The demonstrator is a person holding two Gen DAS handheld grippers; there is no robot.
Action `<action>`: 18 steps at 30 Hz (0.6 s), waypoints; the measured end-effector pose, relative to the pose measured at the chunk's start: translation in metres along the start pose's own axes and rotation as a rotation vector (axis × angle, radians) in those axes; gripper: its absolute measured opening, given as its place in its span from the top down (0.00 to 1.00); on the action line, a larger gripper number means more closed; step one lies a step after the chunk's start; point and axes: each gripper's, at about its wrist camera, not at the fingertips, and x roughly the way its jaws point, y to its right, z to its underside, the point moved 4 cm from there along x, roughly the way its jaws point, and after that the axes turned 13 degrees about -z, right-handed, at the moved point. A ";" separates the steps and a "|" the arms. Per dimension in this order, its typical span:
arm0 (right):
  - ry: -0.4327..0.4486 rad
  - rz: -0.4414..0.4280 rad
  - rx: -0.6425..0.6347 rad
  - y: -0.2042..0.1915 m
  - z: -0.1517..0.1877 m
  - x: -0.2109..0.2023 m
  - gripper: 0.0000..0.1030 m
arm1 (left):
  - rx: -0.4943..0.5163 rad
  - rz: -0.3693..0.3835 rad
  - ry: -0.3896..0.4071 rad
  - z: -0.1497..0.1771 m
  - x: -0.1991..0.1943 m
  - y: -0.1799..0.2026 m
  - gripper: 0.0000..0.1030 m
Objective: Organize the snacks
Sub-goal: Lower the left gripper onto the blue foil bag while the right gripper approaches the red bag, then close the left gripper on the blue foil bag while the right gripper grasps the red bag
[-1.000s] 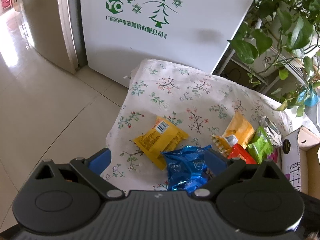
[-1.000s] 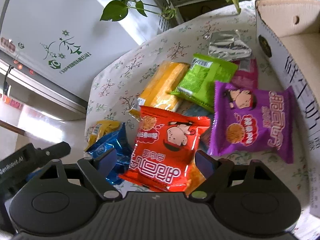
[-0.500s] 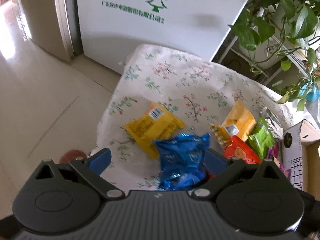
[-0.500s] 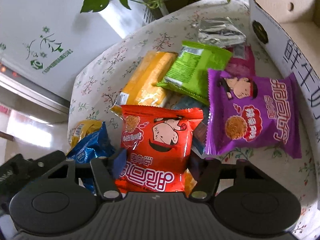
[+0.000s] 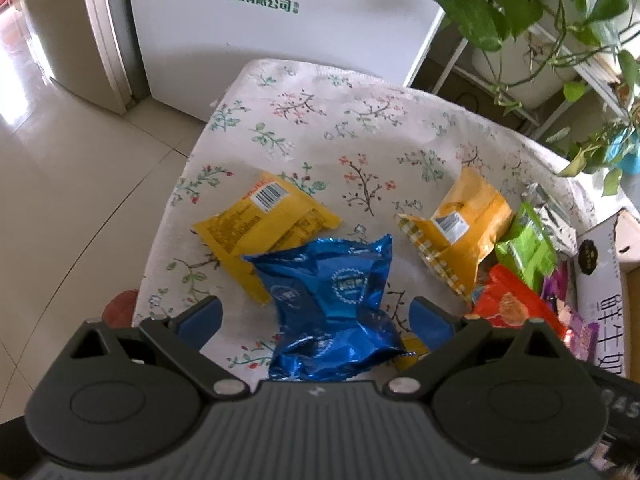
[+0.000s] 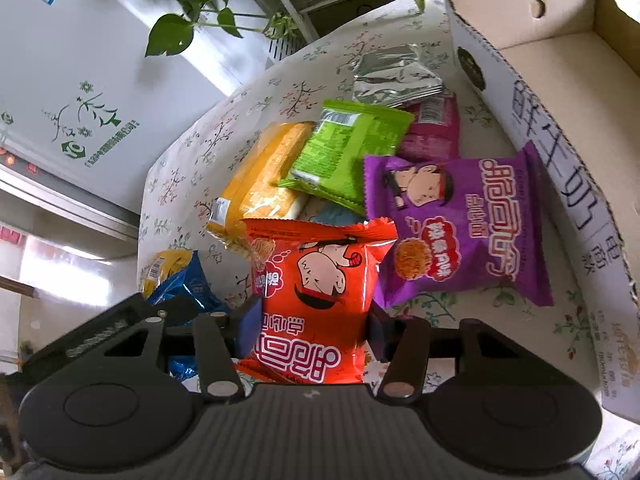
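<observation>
Snack packets lie on a table with a floral cloth [image 5: 320, 120]. My left gripper [image 5: 316, 316] is open, its fingers on either side of a crumpled blue foil packet [image 5: 332, 300]. A yellow packet [image 5: 264, 220] lies just beyond it. My right gripper [image 6: 310, 324] is shut on a red noodle-snack packet [image 6: 316, 280], which also shows in the left wrist view [image 5: 512, 304]. A purple packet [image 6: 456, 232], a green packet [image 6: 348, 152], an orange-yellow packet [image 6: 264, 184] and a silver packet [image 6: 396, 76] lie beyond it.
An open cardboard box [image 6: 560, 80] stands on the table's right side. A white appliance [image 5: 280, 20] with green print stands behind the table. Potted vines [image 5: 560, 20] on a rack hang at the back right. Tiled floor [image 5: 60, 200] lies to the left.
My right gripper's fingers have closed onto the red packet. My left gripper has moved forward over the table, bringing the blue packet between its open fingers.
</observation>
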 end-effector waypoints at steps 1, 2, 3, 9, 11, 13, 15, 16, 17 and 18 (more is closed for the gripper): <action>0.003 0.000 0.004 0.001 0.000 -0.002 0.42 | 0.005 -0.008 0.004 0.001 0.001 0.003 0.04; 0.005 0.000 0.006 0.002 0.000 -0.004 0.42 | 0.007 -0.018 0.008 0.001 0.003 0.005 0.04; 0.006 -0.002 0.009 0.002 0.000 -0.006 0.42 | 0.006 -0.025 0.012 0.002 0.004 0.006 0.04; 0.001 -0.011 0.009 0.004 0.002 -0.012 0.42 | -0.017 -0.053 0.007 0.004 0.014 0.010 0.06; 0.000 -0.009 0.013 0.006 0.001 -0.014 0.42 | -0.019 -0.058 0.004 0.005 0.017 0.011 0.12; -0.003 -0.012 0.019 0.008 0.001 -0.015 0.42 | -0.009 -0.058 0.003 0.007 0.019 0.012 0.18; -0.005 -0.018 0.022 0.008 0.002 -0.017 0.42 | 0.000 -0.045 -0.002 0.009 0.020 0.013 0.25; -0.004 -0.020 0.021 0.008 0.002 -0.018 0.42 | 0.003 -0.043 -0.002 0.010 0.020 0.013 0.27; -0.003 -0.022 0.020 0.008 0.002 -0.019 0.42 | 0.008 -0.043 0.005 0.010 0.019 0.013 0.29; -0.002 -0.024 0.020 0.008 0.002 -0.020 0.42 | 0.016 -0.041 0.014 0.011 0.018 0.012 0.29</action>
